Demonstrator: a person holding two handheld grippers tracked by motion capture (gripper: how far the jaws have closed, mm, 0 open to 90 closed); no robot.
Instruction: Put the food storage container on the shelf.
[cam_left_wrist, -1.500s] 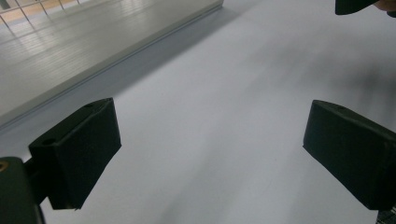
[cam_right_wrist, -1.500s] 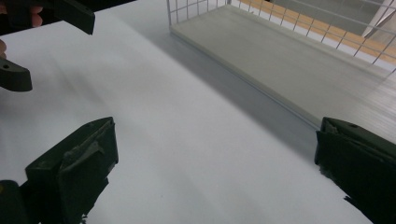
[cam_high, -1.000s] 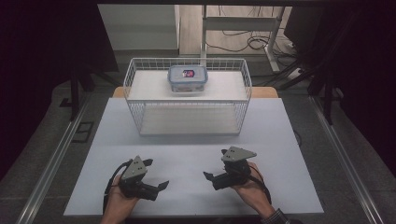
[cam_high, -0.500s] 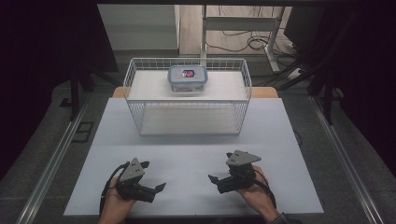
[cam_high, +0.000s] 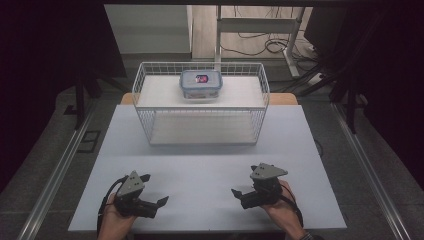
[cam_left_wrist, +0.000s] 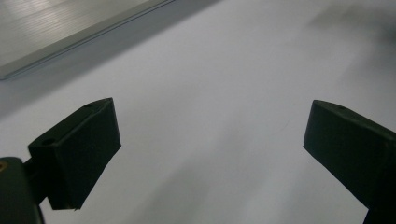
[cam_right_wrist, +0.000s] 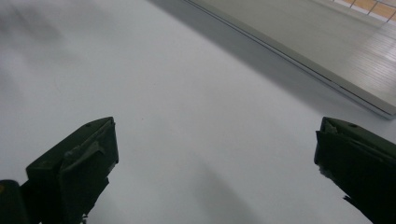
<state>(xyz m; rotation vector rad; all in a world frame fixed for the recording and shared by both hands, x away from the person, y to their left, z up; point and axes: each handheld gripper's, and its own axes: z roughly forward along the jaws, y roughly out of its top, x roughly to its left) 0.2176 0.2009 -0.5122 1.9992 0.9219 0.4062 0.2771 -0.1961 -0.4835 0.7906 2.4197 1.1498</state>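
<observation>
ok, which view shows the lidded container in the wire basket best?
The high view: the lidded container sits whole at the back of the wire basket, far from both grippers. The left and right gripper views look at bare tabletop between open jaws.

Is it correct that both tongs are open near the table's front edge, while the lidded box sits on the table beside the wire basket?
Not quite: the high view shows the lidded box inside the wire basket, not beside it. The rest stands.
</observation>
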